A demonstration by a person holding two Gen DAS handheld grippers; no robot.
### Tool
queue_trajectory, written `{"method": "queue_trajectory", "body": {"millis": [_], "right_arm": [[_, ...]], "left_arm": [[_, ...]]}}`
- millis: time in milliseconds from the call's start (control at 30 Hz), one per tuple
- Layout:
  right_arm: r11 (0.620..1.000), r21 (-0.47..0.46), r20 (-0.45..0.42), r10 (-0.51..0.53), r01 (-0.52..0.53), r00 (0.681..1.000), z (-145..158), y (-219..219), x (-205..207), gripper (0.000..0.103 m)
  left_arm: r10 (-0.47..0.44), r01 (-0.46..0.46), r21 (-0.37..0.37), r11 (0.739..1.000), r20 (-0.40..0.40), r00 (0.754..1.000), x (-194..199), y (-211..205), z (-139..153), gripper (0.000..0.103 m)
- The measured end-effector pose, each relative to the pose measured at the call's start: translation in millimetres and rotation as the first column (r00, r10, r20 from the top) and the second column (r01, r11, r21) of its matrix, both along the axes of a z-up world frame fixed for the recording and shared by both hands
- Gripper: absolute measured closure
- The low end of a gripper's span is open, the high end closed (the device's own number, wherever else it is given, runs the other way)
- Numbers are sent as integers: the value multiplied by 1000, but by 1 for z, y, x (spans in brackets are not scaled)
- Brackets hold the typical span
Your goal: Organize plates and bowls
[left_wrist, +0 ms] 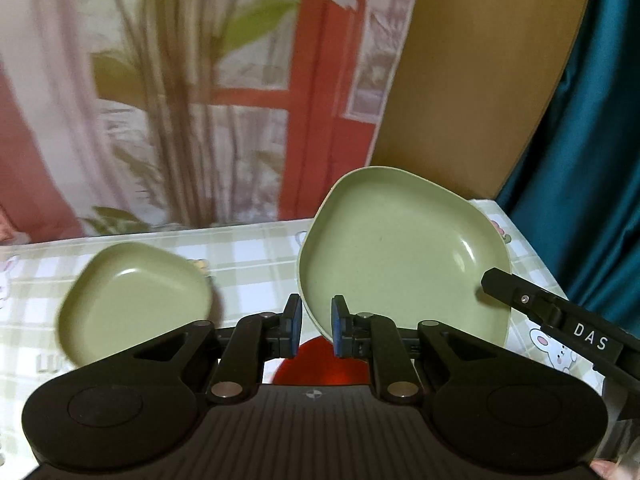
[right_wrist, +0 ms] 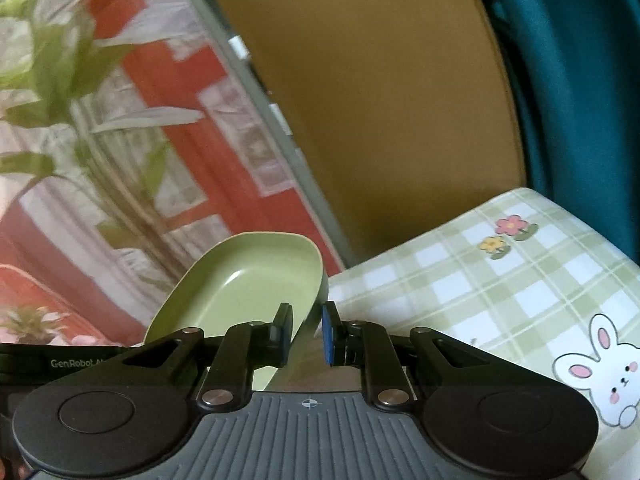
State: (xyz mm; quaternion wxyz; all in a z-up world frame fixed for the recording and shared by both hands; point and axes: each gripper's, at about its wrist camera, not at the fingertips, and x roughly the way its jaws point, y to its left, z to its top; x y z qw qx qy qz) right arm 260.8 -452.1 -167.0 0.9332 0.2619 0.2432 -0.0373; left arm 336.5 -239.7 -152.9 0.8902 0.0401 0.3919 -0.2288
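Observation:
A large green plate is held tilted above the table, gripped at two edges. My left gripper is shut on its near rim. My right gripper is shut on the plate's other rim; its finger also shows in the left wrist view at the plate's right edge. A smaller green plate lies on the checked tablecloth at the left. A red item lies on the table under the left gripper.
The table has a green checked cloth with rabbit and flower prints. Behind it stand a patterned red backdrop, a brown board and a teal curtain.

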Motion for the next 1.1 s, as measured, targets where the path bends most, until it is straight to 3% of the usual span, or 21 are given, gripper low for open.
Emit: {"method": "queue_trajectory", "body": {"millis": [433, 733, 1100], "right_arm": [[992, -31, 22, 122, -121, 992, 32, 67, -26, 88], [983, -43, 7, 179, -179, 984, 35, 98, -49, 88], [972, -74, -34, 222, -224, 975, 22, 123, -78, 88]], "left_arm": [[110, -109, -16, 994, 49, 993, -60, 73, 29, 86], [153, -151, -38, 988, 74, 985, -103, 109, 34, 85], [189, -184, -64, 981, 75, 979, -149, 136, 21, 84]]}}
